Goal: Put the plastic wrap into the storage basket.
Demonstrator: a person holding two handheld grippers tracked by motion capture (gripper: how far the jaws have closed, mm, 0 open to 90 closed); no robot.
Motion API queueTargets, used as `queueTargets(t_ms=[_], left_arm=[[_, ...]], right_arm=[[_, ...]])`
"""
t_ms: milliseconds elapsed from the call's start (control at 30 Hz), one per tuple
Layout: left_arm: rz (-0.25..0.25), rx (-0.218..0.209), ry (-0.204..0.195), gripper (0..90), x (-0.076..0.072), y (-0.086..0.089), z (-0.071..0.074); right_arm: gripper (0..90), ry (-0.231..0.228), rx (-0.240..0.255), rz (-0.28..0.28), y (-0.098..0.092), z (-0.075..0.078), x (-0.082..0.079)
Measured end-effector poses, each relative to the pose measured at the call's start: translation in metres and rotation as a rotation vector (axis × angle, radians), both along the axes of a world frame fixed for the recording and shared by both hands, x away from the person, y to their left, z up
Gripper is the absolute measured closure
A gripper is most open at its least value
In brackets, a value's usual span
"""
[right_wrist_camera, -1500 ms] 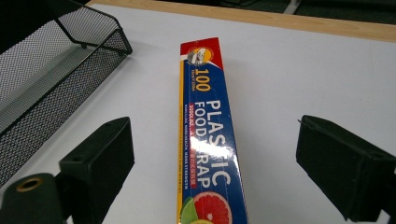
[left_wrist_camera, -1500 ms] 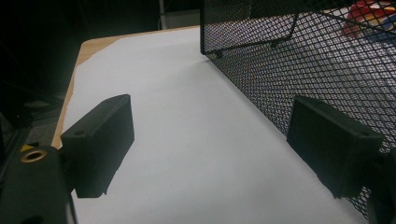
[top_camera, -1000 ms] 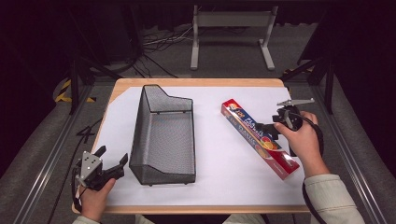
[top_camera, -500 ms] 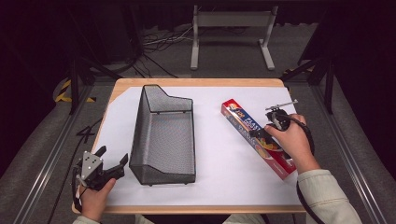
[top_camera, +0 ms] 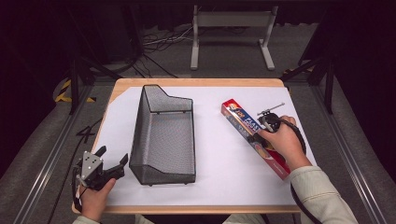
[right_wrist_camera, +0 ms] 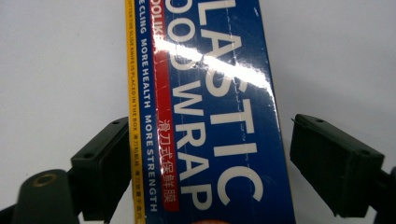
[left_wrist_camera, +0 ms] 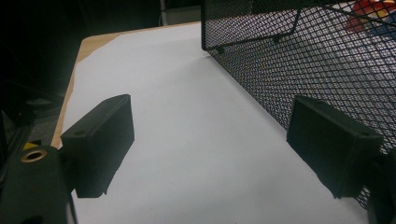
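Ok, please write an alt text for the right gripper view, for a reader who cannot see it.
A blue plastic wrap box with white letters lies on a white sheet, between the two open black jaws of the right hand-held gripper. The jaws stand on either side of the box and do not yet squeeze it.

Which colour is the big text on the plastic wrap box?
White, on a blue panel of the plastic wrap box; right gripper view shows it best.

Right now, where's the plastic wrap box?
High view: the plastic wrap box lies diagonally on the table's right side, right of the mesh basket, under the open right gripper.
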State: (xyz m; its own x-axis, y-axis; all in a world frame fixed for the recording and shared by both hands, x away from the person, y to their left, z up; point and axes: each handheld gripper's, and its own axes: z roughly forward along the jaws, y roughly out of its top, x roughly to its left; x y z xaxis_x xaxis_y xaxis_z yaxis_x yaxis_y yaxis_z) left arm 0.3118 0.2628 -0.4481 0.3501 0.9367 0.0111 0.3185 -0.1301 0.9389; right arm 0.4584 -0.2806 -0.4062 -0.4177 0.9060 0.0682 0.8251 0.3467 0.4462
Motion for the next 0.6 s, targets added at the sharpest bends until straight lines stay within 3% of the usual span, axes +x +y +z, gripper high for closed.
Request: queueTargets(t_ms=[167, 300, 467, 600], left_arm=[[-0.002, 0.001, -0.001, 15.9, 0.0, 0.0, 0.0], [0.0, 0.001, 0.0, 15.9, 0.0, 0.0, 0.0], [0.0, 0.001, -0.001, 15.9, 0.0, 0.0, 0.0], [0.0, -0.003, 0.0, 15.9, 0.0, 0.0, 0.0]], right_arm=[[24.3, 0.003, -0.037, 0.017, 0.002, -0.003, 0.001], [35.8, 0.02, -0.025, 0.029, 0.004, -0.001, 0.001], [38.6, -0.002, -0.088, 0.058, 0.01, 0.002, -0.001], [38.9, -0.001, -0.074, 0.048, 0.009, 0.003, -0.001]])
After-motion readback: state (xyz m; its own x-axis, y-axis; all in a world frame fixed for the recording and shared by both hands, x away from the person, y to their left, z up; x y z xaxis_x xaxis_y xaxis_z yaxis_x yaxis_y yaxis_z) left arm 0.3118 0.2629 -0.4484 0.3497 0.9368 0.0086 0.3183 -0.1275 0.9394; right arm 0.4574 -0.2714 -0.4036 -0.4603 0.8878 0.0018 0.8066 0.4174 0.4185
